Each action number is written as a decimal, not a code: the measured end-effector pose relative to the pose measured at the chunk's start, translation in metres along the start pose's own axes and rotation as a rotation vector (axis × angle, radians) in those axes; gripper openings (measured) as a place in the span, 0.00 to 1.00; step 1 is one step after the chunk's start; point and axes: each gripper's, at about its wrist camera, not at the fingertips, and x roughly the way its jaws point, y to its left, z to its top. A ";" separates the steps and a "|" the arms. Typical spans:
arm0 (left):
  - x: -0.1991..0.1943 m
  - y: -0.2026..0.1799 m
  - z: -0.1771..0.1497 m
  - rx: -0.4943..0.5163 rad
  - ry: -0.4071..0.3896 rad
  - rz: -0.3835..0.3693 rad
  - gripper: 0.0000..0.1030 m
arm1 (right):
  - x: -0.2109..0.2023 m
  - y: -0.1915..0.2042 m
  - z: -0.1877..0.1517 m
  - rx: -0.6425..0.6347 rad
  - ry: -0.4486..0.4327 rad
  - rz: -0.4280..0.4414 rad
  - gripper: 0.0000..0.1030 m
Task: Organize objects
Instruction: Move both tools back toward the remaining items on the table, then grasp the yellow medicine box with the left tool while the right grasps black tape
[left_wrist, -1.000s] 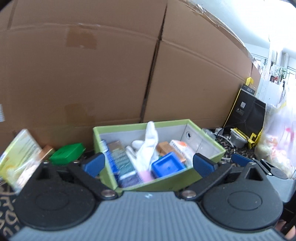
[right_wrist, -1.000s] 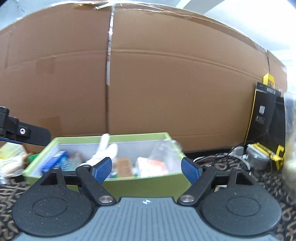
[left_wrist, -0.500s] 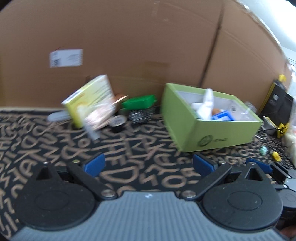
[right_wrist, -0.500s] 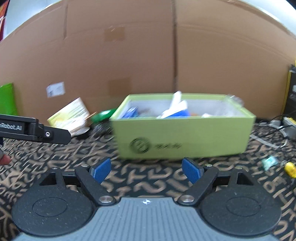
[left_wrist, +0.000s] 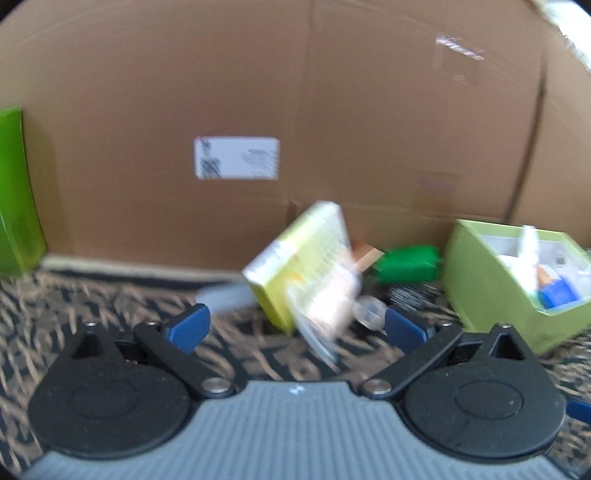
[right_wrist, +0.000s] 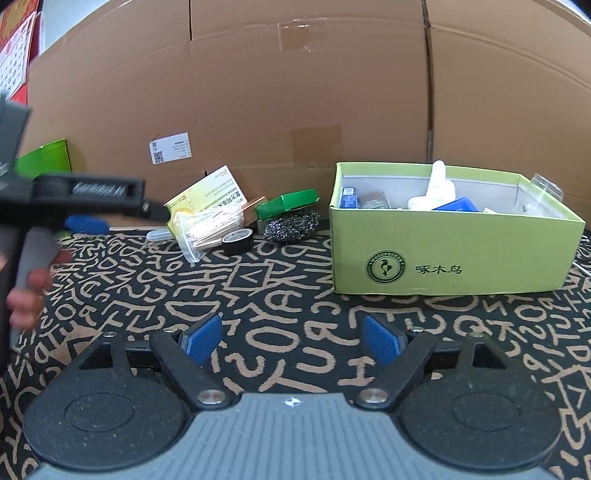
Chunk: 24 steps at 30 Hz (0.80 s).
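Green box (right_wrist: 443, 254) right on patterned mat (right_wrist: 280, 295), clutter beside cardboard wall (right_wrist: 295, 92), left gripper (left_wrist: 293, 326) and right gripper (right_wrist: 293, 338) spread, empty.

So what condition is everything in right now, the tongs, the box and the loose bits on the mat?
left tongs: open, empty
right tongs: open, empty
green box: lidless, upright, holding several items
yellow carton: tilted, leaning back
bag of sticks: lying against the carton
tape roll: flat on the mat
steel scourer: on the mat, beside the box
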 end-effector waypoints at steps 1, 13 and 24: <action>0.008 0.003 0.006 0.013 -0.001 0.011 0.96 | 0.001 0.001 0.000 -0.001 0.005 0.000 0.84; 0.065 0.013 0.033 0.030 0.096 -0.070 0.30 | 0.028 0.025 0.013 -0.051 0.039 0.038 0.84; -0.006 0.040 0.010 0.023 0.168 -0.228 0.18 | 0.094 0.066 0.047 -0.180 0.037 0.071 0.66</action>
